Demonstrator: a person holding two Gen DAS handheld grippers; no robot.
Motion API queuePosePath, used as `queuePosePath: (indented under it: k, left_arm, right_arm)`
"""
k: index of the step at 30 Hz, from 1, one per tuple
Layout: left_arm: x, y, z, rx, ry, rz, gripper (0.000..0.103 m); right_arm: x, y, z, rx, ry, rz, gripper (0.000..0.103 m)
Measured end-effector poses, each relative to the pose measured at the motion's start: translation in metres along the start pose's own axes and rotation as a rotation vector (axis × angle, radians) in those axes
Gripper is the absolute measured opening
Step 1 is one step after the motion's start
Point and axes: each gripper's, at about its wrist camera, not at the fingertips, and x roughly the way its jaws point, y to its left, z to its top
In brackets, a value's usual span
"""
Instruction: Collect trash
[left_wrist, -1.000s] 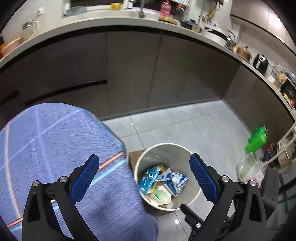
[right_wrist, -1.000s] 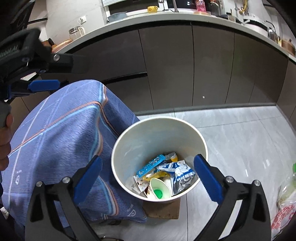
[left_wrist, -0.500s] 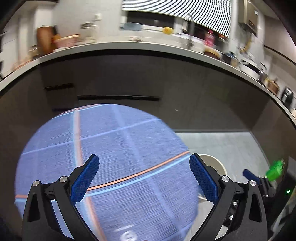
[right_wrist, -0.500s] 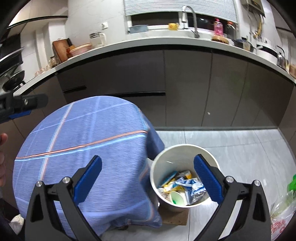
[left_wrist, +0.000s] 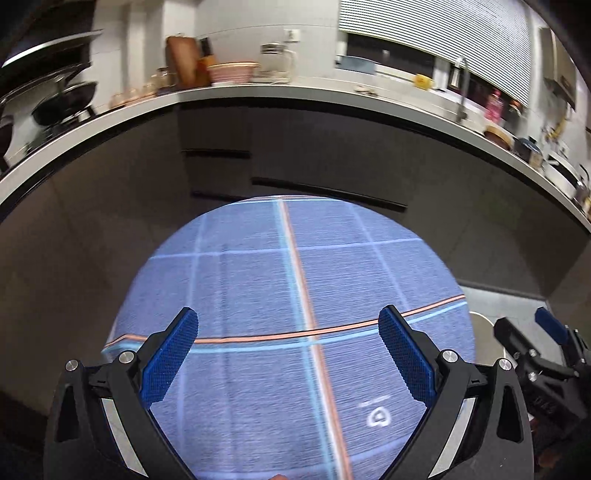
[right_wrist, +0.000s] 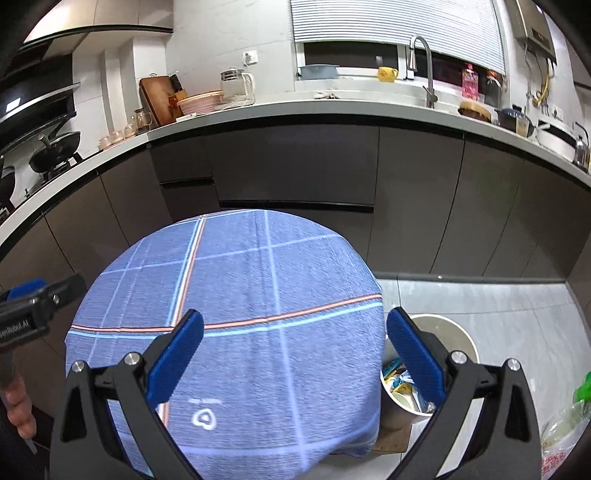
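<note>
Blue checked cloth (right_wrist: 251, 295) covers the round surface in front of you, and nothing lies on the part of it you can see. Your left hand-held gripper (left_wrist: 288, 354) hangs over it with its jaws spread wide and nothing between them; your right hand-held gripper (right_wrist: 293, 360) is just as wide and just as empty. The trash you have gathered sits in the white bin (right_wrist: 458, 332) on the floor, just beside the cloth's right edge, with wrappers (right_wrist: 400, 380) showing inside it below your right jaw.

From these views, the surface looks cleared, so your next job is probably finding what is left elsewhere. That is where trouble could start. The cloth hangs loose over the edge, and a low jaw could snag it and drag it. The bin stands close against the draped side, so a wide swing with your right gripper could knock it and spill the wrappers. A clear bag (right_wrist: 565, 428) with a green-topped bottle (right_wrist: 585, 387) lies on the floor at far right; whether it counts as trash, you cannot tell from here.
</note>
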Motion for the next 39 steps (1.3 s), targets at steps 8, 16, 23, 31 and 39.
queuePosePath:
  k: [8, 16, 23, 31, 39]
  left_arm:
    - [-0.009, 0.027, -0.012, -0.021, 0.014, 0.036, 0.094]
    - [-0.009, 0.032, -0.016, -0.023, 0.017, 0.03, 0.094]
    - [-0.008, 0.008, -0.021, 0.031, 0.02, -0.013, 0.094]
    - [-0.005, -0.008, -0.023, 0.063, 0.022, -0.023, 0.094]
    - [-0.005, -0.006, -0.021, 0.059, 0.018, -0.007, 0.094]
  right_arm:
    - [-0.016, 0.037, 0.007, -0.037, -0.028, -0.036, 0.1]
    - [-0.027, 0.058, 0.009, -0.063, -0.052, -0.09, 0.1]
    - [-0.039, 0.047, 0.005, -0.017, -0.06, -0.184, 0.1]
    - [-0.042, 0.041, -0.002, -0.002, -0.055, -0.198, 0.1]
    - [-0.043, 0.039, -0.001, 0.012, -0.062, -0.194, 0.1]
